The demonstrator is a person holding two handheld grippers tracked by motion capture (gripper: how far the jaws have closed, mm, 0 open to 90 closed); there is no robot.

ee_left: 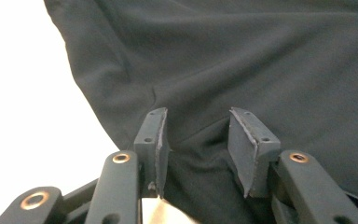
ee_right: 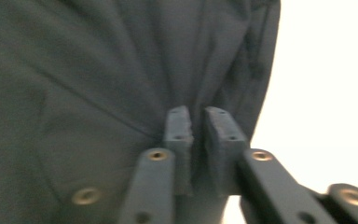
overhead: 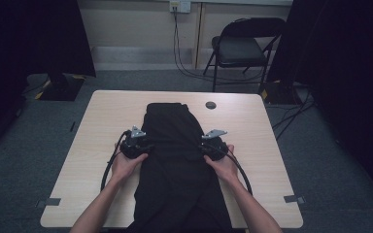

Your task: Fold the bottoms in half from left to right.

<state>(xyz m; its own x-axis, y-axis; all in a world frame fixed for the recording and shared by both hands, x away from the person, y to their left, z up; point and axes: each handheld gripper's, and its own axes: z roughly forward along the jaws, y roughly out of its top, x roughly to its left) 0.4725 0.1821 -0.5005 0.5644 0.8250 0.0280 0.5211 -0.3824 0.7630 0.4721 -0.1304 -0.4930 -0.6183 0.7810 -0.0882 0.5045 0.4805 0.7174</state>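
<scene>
On the counter: a dark garment [overhead: 177, 160] lies lengthwise down the middle of the pale wooden counter [overhead: 107, 111], its near end running past the near edge and out of the high view.
Cut off: what kind of garment it is cannot be told (folds and a seam show, but no full outline).
Left tongs [overhead: 135, 143]: held at the cloth's left edge in the person's left hand [overhead: 125, 165]; from above, the fingertips are hidden under the grey plate and the dark body.
Left tongs, close up [ee_left: 198, 140]: the left gripper view shows the jaws spread apart with a fold of cloth lying between them, neither pad pressing it.
Right tongs [overhead: 212, 144]: at the cloth's right edge, in the right hand [overhead: 223, 165]; their gap cannot be read from the high view.
Right tongs, close up [ee_right: 196, 135]: the right gripper view (somewhat blurred) shows the pads nearly together, with a narrow gap; whether cloth is pinched between them I cannot tell.
Bare counter: washed out to white in both gripper views.
Far side: a small dark round disc [overhead: 211, 105] sits on the counter beyond the garment, and a folding chair [overhead: 243, 46] stands on the floor by the wall.
</scene>
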